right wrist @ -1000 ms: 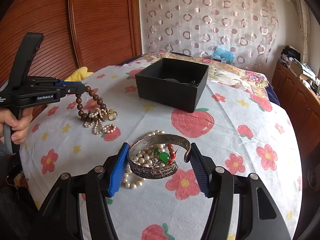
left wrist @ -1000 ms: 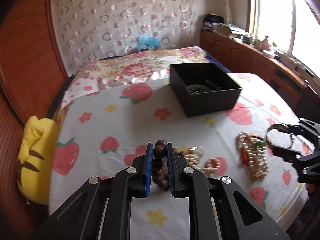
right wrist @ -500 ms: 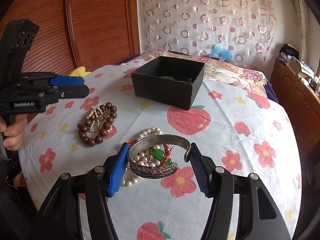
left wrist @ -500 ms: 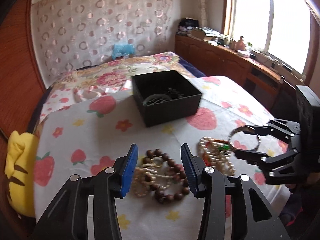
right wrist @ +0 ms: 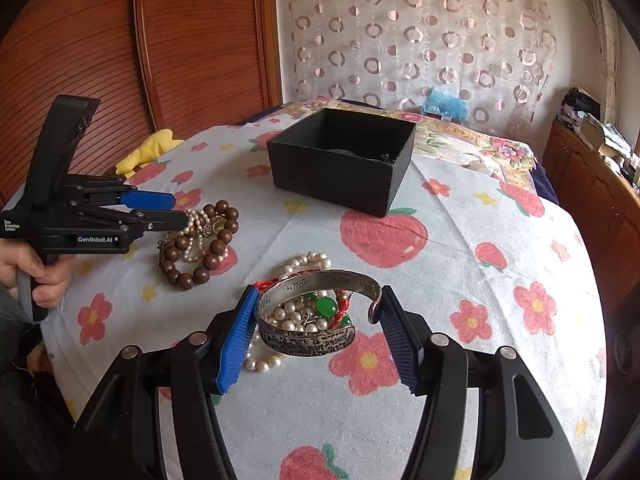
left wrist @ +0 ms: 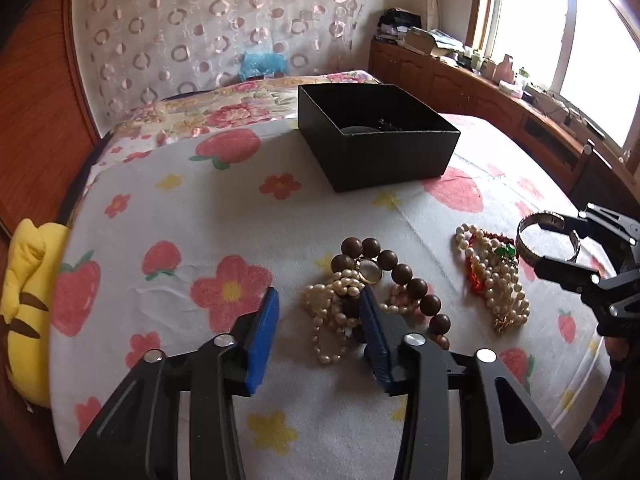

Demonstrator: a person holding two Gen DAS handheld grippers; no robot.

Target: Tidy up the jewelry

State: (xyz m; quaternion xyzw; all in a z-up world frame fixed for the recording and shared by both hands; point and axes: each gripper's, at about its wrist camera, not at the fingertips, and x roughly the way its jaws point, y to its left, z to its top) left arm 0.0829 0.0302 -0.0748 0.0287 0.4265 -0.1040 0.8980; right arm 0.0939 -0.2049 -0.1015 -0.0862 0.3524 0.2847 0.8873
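A brown wooden bead bracelet (left wrist: 404,276) lies on the tablecloth, tangled with a pearl string (left wrist: 332,312) and a gold ring (left wrist: 370,272). My left gripper (left wrist: 318,314) is open and low over this pile, with pearls between its blue pads. It also shows in the right wrist view (right wrist: 168,210). My right gripper (right wrist: 316,316) is shut on a silver cuff bangle (right wrist: 312,334), held above a second pile of pearls with a green stone (right wrist: 326,306). The open black box (left wrist: 376,142) stands beyond, with items inside.
A yellow plush toy (left wrist: 24,300) lies at the table's left edge. A wooden sideboard (left wrist: 500,108) with clutter runs under the window on the right. A wooden wardrobe (right wrist: 160,48) stands behind the table. A bed with floral cover (left wrist: 240,100) lies beyond the box.
My left gripper opened and let the wooden bead bracelet drop onto the pearl pile, then lowered and closed in on it. My right gripper kept hold of the silver bangle.
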